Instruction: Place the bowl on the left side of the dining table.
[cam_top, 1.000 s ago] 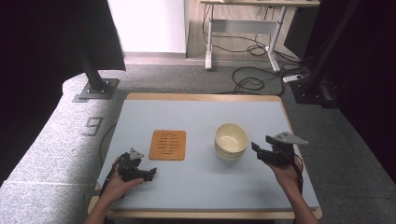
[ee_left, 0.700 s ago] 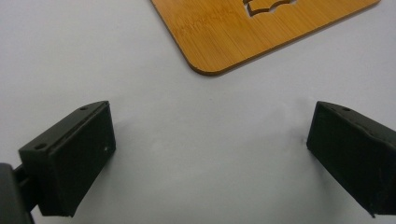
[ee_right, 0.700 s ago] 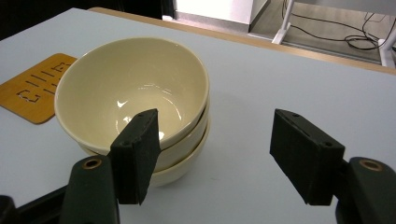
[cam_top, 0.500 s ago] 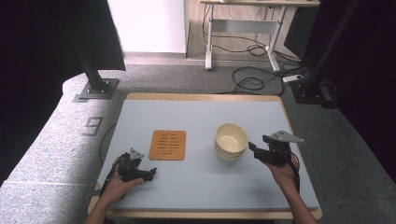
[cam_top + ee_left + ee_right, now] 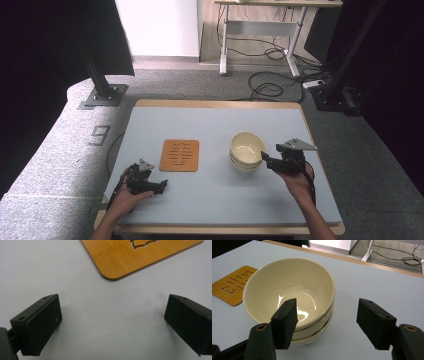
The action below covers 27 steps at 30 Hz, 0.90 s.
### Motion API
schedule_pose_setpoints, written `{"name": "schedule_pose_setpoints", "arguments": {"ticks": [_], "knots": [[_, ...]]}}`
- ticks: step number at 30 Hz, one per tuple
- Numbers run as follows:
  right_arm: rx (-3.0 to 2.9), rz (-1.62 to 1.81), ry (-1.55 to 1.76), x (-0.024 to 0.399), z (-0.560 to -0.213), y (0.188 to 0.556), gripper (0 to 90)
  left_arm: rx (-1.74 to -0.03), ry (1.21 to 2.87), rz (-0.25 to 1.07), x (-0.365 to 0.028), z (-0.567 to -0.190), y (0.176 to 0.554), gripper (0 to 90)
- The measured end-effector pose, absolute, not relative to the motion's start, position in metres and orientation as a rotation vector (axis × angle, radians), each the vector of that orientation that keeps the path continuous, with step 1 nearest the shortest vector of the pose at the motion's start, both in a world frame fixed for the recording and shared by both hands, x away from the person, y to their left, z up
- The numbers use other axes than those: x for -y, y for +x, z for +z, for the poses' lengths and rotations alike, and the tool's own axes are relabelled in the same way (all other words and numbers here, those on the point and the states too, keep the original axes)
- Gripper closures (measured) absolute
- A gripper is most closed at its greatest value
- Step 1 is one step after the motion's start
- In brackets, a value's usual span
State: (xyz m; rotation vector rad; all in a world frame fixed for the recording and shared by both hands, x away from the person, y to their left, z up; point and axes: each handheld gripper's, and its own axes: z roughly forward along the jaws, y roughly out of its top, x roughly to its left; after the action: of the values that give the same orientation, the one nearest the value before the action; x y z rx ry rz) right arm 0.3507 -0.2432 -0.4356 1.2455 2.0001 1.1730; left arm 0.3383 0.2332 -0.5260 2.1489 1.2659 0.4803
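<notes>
A stack of cream bowls (image 5: pixel 246 151) (image 5: pixel 292 297) stands right of the table's middle. My right gripper (image 5: pixel 266 160) (image 5: pixel 328 317) is open just right of the stack. Its left jaw hangs over the top bowl's near rim and the other jaw is outside the bowl. A square bamboo trivet (image 5: pixel 180 155) (image 5: pixel 140 255) with cut slots lies left of the bowls. My left gripper (image 5: pixel 159 186) (image 5: pixel 112 322) rests low over the bare table just in front of the trivet's near corner, open with nothing between its jaws.
The pale blue table top (image 5: pixel 215 125) has a wooden edge. Beyond it are a black stand base (image 5: pixel 102 95), desk legs and cables (image 5: pixel 270 87) on the carpet. A black curtain hangs at the right.
My right gripper has crept left toward the bowls, so one jaw now reaches over the rim. The left gripper has stayed where it was.
</notes>
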Motion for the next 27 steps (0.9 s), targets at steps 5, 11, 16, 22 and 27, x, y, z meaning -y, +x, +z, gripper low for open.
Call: {"name": "schedule_pose_setpoints", "arguments": {"ticks": [5,11,16,22,27], "knots": [[-2.005,1.169,1.248,0.241,-0.437,0.354,32.6,-1.266,2.149,0.480,-0.233,-0.526,0.338,1.6],[-2.009,1.176,1.246,0.235,-0.436,0.357,32.7,-1.266,2.149,0.480,-0.233,-0.526,0.338,1.6],[-2.017,1.177,1.244,0.230,-0.437,0.360,32.8,-1.266,2.149,0.480,-0.233,-0.526,0.338,1.6],[-2.021,1.180,1.242,0.225,-0.438,0.363,32.8,-1.266,2.148,0.480,-0.233,-0.526,0.338,1.6],[-2.023,1.181,1.246,0.221,-0.440,0.367,32.7,-1.266,2.148,0.479,-0.233,-0.526,0.338,1.6]]}}
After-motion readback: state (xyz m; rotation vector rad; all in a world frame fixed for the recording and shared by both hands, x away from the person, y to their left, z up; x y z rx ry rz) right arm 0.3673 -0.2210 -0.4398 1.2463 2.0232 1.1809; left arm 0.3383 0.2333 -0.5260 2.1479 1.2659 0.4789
